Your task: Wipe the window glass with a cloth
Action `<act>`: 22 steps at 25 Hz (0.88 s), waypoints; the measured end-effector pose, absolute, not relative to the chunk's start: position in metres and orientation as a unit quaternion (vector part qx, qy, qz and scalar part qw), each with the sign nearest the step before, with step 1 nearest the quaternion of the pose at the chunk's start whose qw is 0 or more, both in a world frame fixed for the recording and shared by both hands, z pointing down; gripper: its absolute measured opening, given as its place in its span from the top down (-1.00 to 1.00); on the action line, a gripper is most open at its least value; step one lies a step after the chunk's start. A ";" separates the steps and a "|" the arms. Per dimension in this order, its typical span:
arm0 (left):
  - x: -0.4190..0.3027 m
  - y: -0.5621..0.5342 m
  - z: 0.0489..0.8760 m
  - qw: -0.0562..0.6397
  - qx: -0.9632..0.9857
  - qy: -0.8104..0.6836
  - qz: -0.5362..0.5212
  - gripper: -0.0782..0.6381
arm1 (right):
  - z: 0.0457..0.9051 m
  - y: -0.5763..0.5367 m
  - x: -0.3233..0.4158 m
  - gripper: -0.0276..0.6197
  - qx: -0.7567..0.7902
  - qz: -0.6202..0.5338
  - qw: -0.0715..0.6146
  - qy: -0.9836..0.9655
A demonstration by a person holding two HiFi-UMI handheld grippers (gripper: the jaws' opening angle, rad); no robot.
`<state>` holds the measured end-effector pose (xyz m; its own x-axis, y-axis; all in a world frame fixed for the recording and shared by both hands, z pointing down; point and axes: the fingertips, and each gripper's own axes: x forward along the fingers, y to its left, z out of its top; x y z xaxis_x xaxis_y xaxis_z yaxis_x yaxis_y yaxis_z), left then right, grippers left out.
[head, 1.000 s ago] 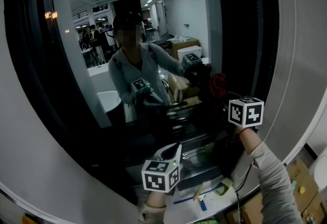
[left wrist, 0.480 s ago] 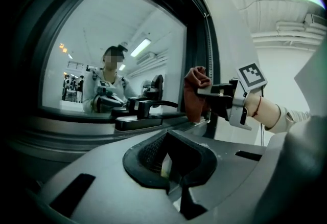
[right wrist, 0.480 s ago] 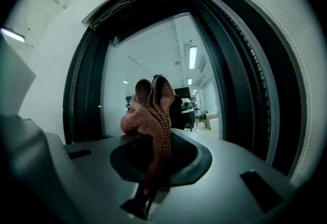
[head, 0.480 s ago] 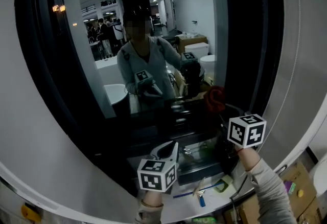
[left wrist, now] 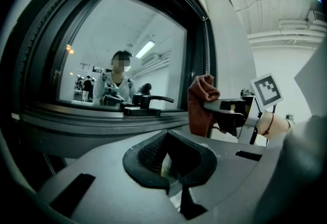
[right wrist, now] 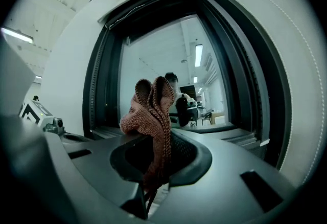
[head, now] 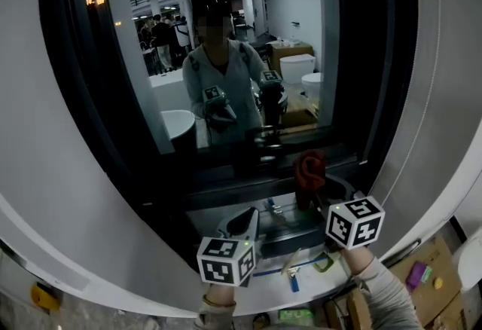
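We hold the reddish cloth (head: 309, 169) clenched in our right gripper (head: 311, 197); its long axis stands upright, folded end pointing up, near the lower edge of the window glass (head: 226, 57); our left gripper (head: 244, 221) sits lower, jaws together, empty.

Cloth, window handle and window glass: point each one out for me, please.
cloth (right wrist: 153, 110), right gripper view, on its bunched upper folds.
window handle (left wrist: 156, 98), left gripper view, on the dark lever.
window glass (head: 172, 65), head view, on the pane left of the reflected person.
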<state>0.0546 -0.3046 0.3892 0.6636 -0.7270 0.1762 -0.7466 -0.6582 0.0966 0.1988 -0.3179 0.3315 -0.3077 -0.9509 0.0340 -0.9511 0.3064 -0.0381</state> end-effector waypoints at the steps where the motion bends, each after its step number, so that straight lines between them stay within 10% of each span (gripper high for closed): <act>1: 0.054 -0.299 0.392 0.082 0.908 -0.407 0.062 0.77 | 0.336 -0.311 0.196 0.76 0.587 0.027 0.003 -0.809; 22: 0.056 -0.181 0.444 0.108 0.904 -0.407 0.078 0.77 | 0.431 -0.159 0.151 0.76 0.568 0.058 0.037 -0.820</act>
